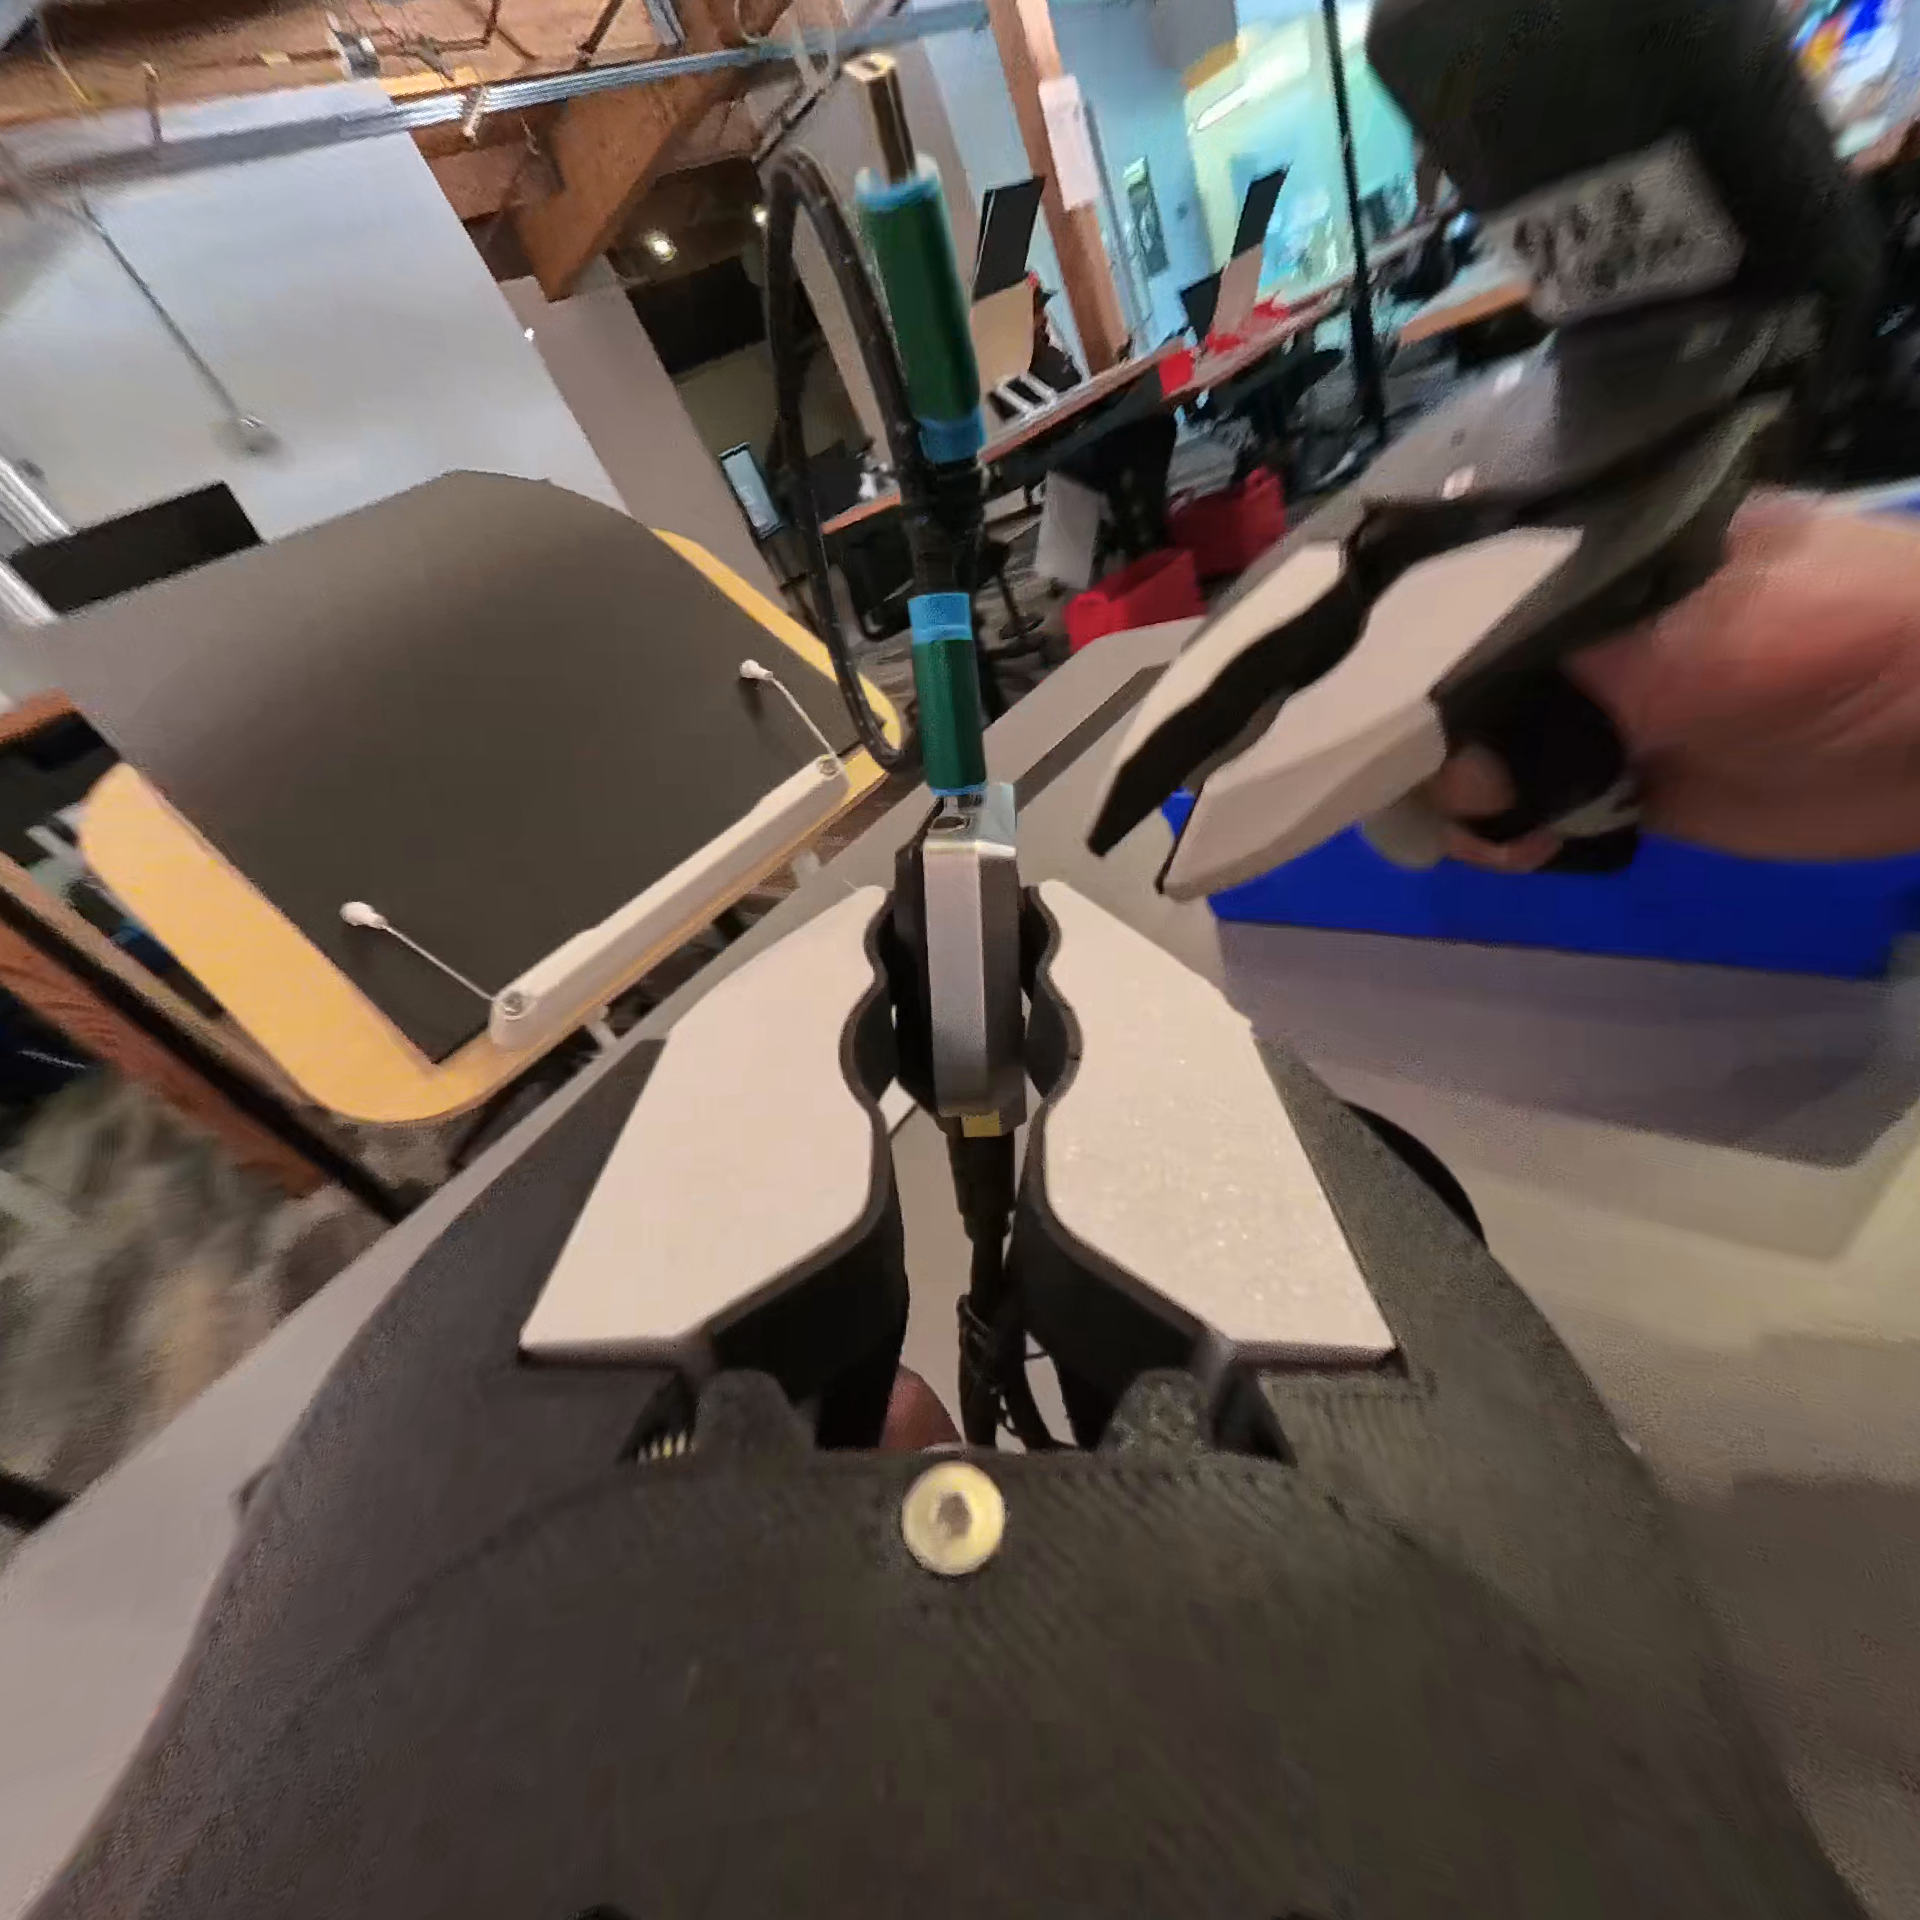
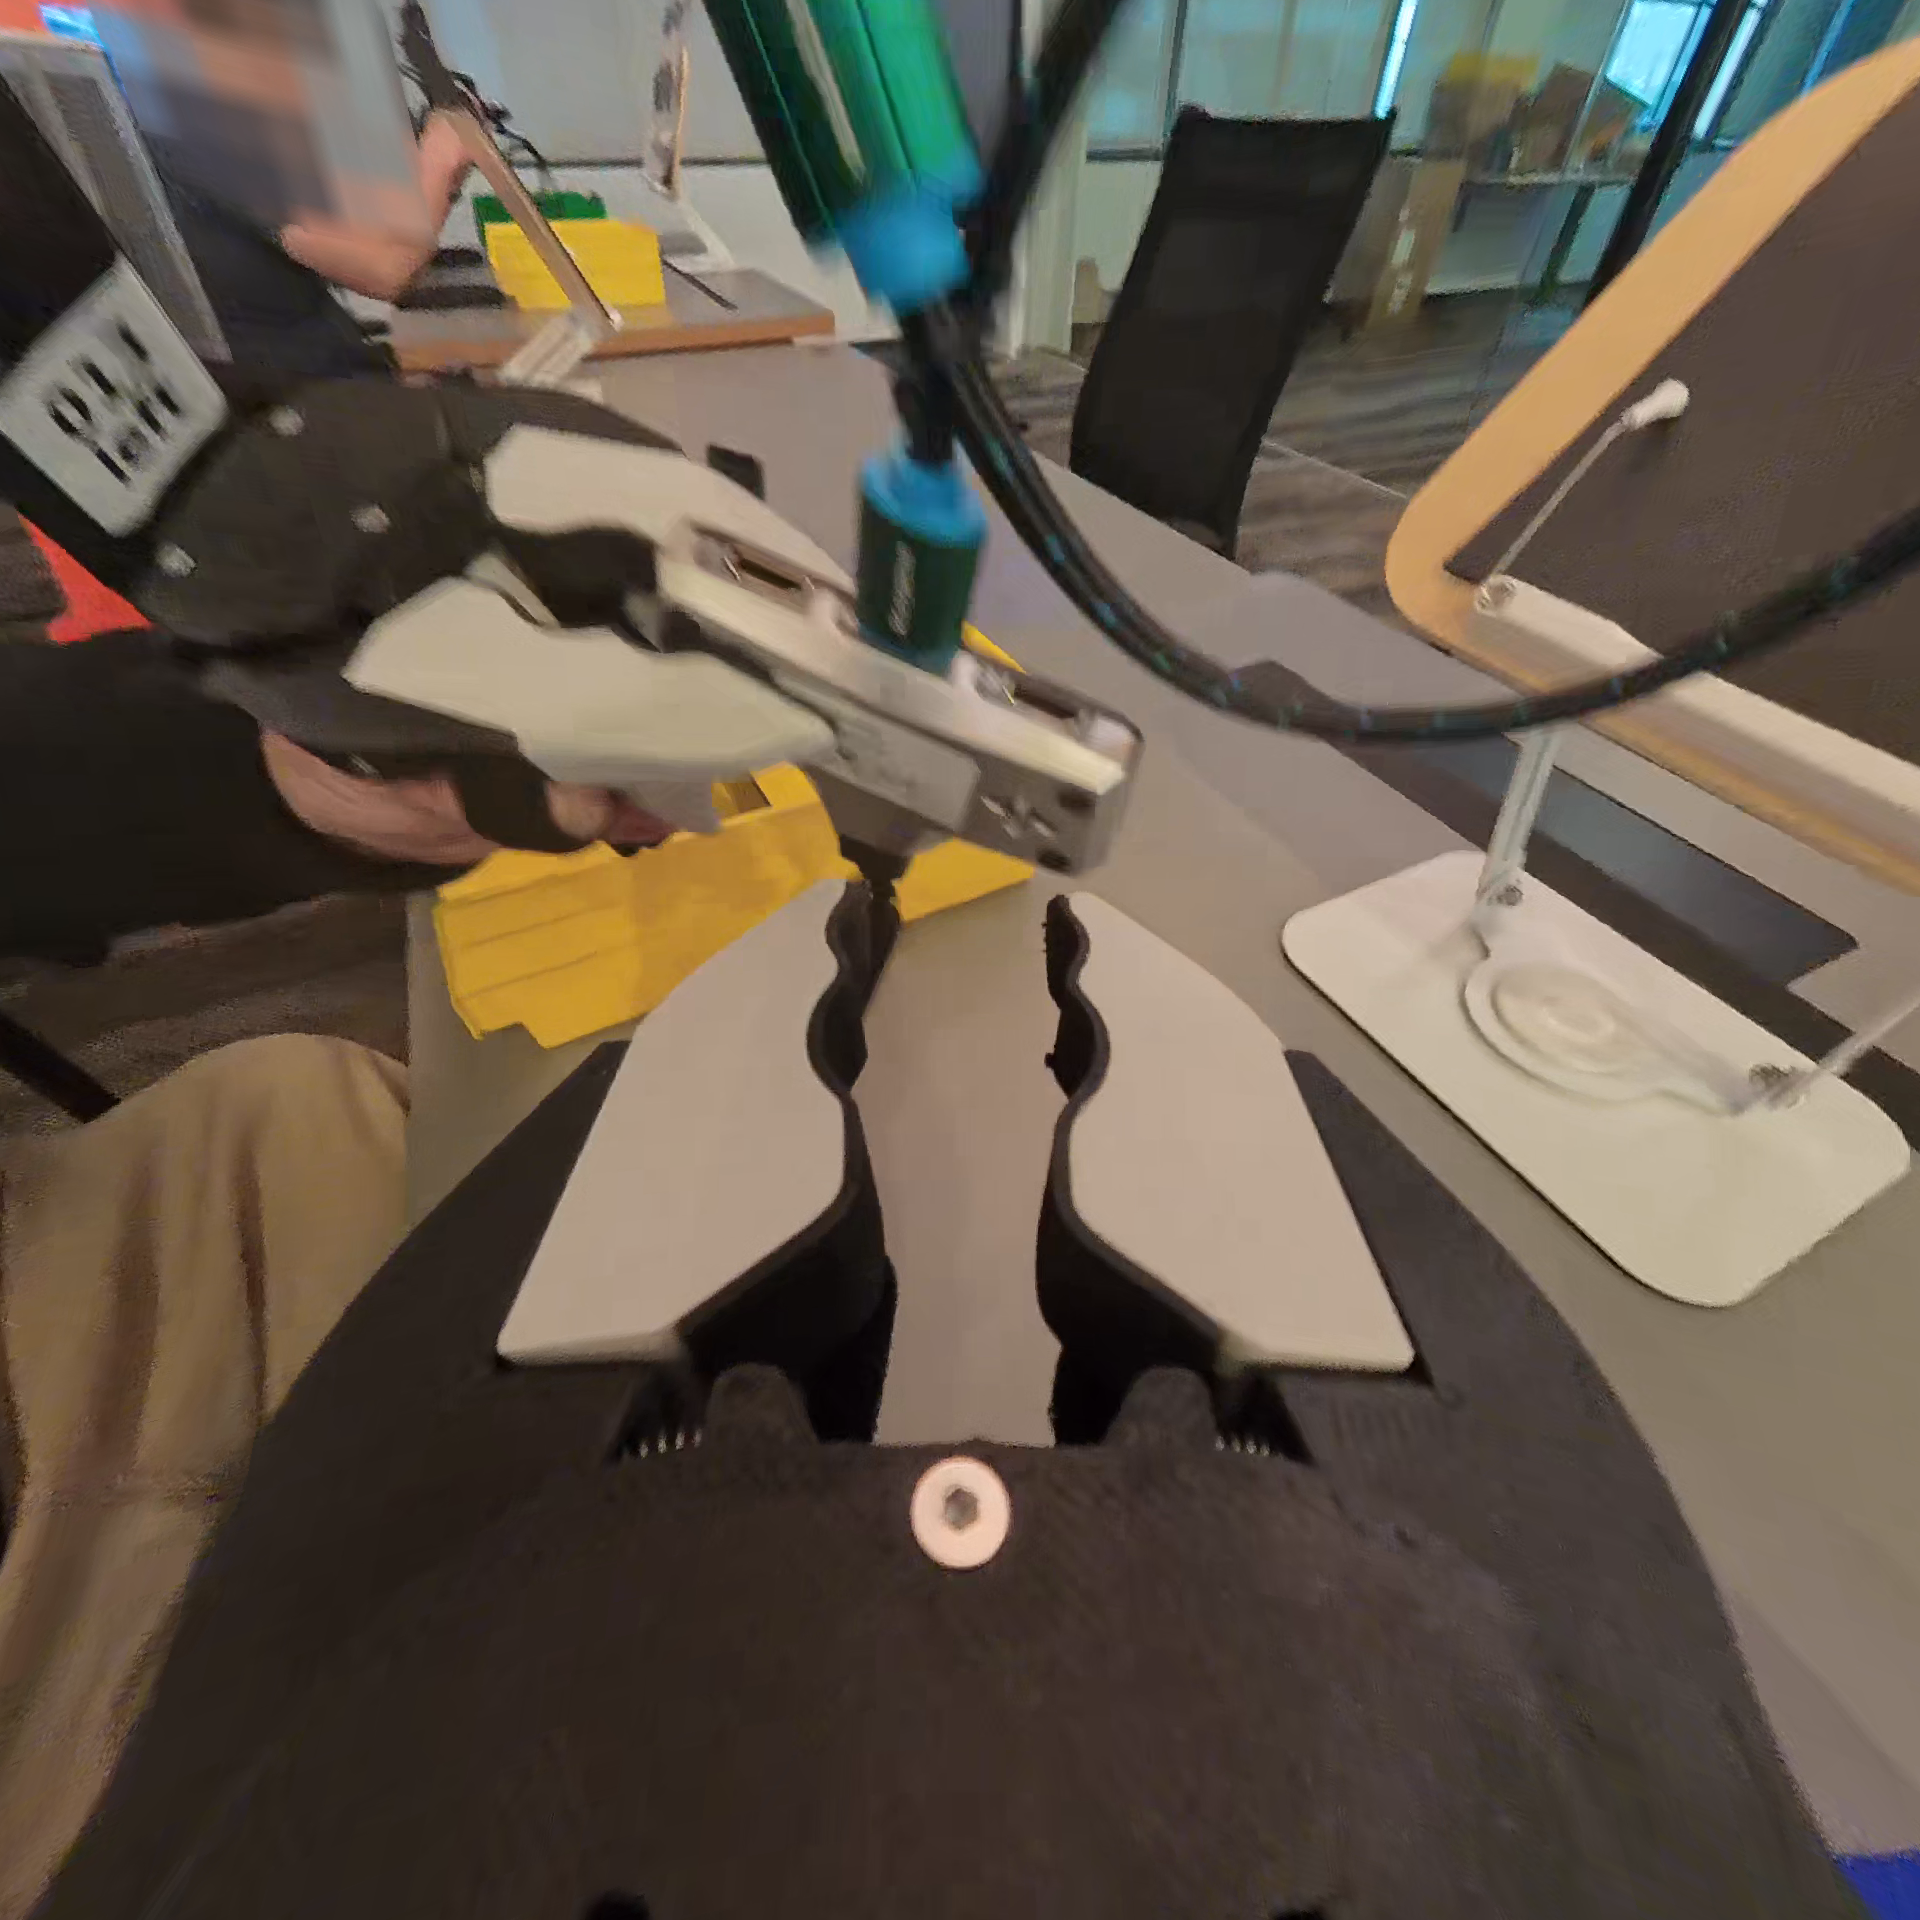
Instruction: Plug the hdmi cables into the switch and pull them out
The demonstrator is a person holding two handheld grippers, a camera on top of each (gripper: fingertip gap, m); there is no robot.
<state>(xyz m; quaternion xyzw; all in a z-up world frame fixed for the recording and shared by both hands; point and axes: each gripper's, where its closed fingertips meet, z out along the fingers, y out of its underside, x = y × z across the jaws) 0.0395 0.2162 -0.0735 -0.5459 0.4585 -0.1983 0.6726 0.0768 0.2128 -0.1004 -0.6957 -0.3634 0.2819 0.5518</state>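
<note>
HDMI switch, a small silver metal box, sits clamped edge-on in my left gripper, held up in the air above the grey table; the jaws are nearly closed, pinching its flat faces. One green-bodied HDMI plug with blue tape at its collar stands seated in a port on the switch's upper edge, its black braided cable looping away to the right. A second green plug hangs higher up, not in any port. A dark lead exits the switch's lower end and runs back between my left fingers. My right gripper is parted to a moderate gap and holds nothing; it hovers just below and beside the switch. I judge this as the pull-out step, or a regrasp before it: the next move calls for lifting my right gripper to the seated plug's green body, closing on it, and pulling straight along the port axis while my left holds firm. There is pale print on the plug body, too blurred to read. Yellow bin and white stand base sit on the table.
</note>
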